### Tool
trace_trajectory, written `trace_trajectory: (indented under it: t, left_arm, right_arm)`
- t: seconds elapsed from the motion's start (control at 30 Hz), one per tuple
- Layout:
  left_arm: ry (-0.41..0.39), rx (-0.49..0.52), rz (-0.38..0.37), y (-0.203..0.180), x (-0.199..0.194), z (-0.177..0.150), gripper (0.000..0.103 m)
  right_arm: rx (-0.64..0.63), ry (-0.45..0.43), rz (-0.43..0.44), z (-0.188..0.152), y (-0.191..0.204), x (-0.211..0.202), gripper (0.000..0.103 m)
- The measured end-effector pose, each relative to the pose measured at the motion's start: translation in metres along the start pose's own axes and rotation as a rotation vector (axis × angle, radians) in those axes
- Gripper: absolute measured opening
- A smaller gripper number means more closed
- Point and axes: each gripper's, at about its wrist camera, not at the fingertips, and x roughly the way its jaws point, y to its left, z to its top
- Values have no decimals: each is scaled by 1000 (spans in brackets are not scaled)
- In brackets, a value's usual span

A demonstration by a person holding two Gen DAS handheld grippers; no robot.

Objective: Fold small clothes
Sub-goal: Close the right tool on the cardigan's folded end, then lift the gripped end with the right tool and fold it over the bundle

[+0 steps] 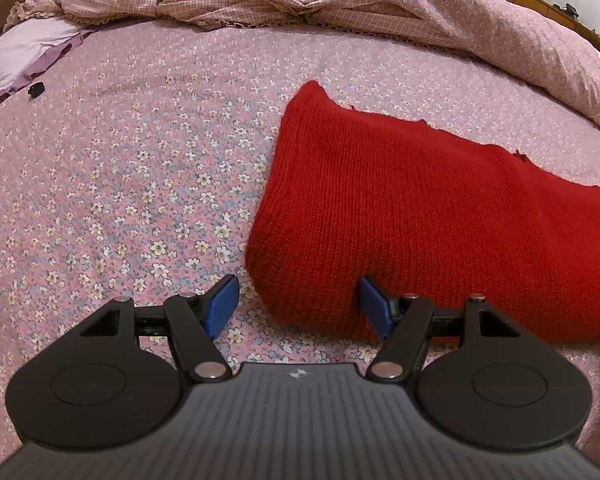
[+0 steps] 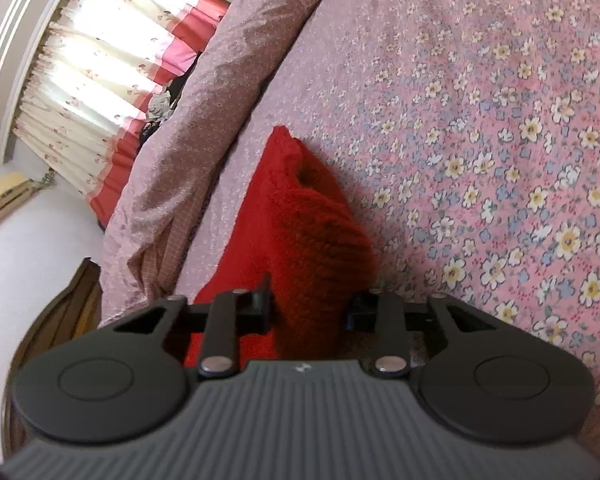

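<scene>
The red knit garment (image 1: 420, 216) is cut off by the right edge of the left wrist view, its near edge is hidden behind the right gripper (image 2: 310, 304), whose fingertips are buried in the knit, and a small black object (image 1: 35, 89) is too small to be identified.

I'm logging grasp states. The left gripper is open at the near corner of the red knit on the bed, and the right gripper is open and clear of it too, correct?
Not quite. The right gripper has the red knit bunched between its fingers, as the right wrist view shows. The left gripper is open at the near corner on the bed.
</scene>
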Motion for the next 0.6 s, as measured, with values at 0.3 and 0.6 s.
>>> trace_trajectory:
  t: [0.3, 0.6]
  left_arm:
    - [-22, -18, 14, 9, -12, 2, 72]
    - [-32, -33, 31, 21, -18, 6, 72]
  right_arm:
    - [-47, -2, 5, 4, 15, -2, 28]
    - [-187, -5, 48, 14, 52, -6, 26]
